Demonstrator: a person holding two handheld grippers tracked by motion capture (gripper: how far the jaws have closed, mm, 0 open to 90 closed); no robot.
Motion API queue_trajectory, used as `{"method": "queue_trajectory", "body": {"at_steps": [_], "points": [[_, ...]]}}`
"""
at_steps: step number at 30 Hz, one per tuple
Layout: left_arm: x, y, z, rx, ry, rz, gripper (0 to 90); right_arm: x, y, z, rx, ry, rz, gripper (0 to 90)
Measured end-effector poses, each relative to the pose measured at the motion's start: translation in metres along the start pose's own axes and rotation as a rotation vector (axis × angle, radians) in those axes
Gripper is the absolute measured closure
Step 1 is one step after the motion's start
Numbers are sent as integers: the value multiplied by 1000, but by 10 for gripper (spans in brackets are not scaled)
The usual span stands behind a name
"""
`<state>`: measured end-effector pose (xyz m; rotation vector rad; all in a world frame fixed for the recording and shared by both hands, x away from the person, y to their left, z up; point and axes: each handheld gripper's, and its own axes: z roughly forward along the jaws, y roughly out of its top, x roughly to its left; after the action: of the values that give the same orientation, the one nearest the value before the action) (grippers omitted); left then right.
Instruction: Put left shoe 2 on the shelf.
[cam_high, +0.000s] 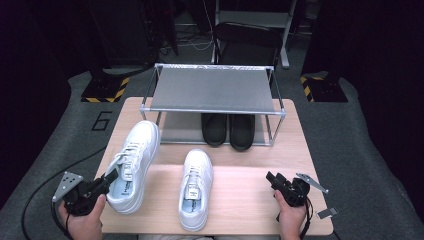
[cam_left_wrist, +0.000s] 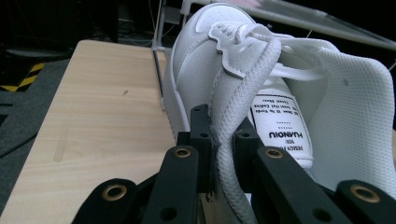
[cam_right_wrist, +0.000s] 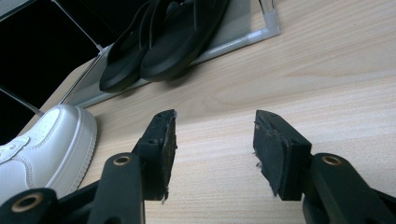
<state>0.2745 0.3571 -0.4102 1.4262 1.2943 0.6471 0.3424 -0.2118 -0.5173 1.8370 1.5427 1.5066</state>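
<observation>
My left gripper (cam_high: 109, 179) (cam_left_wrist: 219, 128) is shut on the padded heel collar of a white sneaker (cam_high: 134, 155) (cam_left_wrist: 205, 51). That sneaker is tilted at the table's left, toe pointing toward the rack. A second white sneaker (cam_high: 196, 186) (cam_right_wrist: 44, 144) lies flat at the table's middle front, toe away from me. At the front right, my right gripper (cam_high: 273, 178) (cam_right_wrist: 215, 135) hovers low over bare wood, open with nothing between its jaws.
A two-level metal shoe rack (cam_high: 212, 90) stands at the back of the wooden table (cam_high: 240, 200). A pair of black slippers (cam_high: 228, 130) (cam_right_wrist: 163, 42) sits on its lower shelf. A black chair (cam_high: 247, 42) stands behind the rack.
</observation>
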Motion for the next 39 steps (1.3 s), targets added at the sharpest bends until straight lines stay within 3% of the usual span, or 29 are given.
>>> {"method": "queue_trajectory", "body": {"at_steps": [15,25,39], "points": [[-12,20,1,-146,1,14,830,-3,1,-1,-6,4,18,489],[-20,42,13,-187,-4,42,830,-4,1,-2,-13,1,25,489],[-38,71,37,-215,-59,63,830,-5,2,-4,-23,4,34,488]]}}
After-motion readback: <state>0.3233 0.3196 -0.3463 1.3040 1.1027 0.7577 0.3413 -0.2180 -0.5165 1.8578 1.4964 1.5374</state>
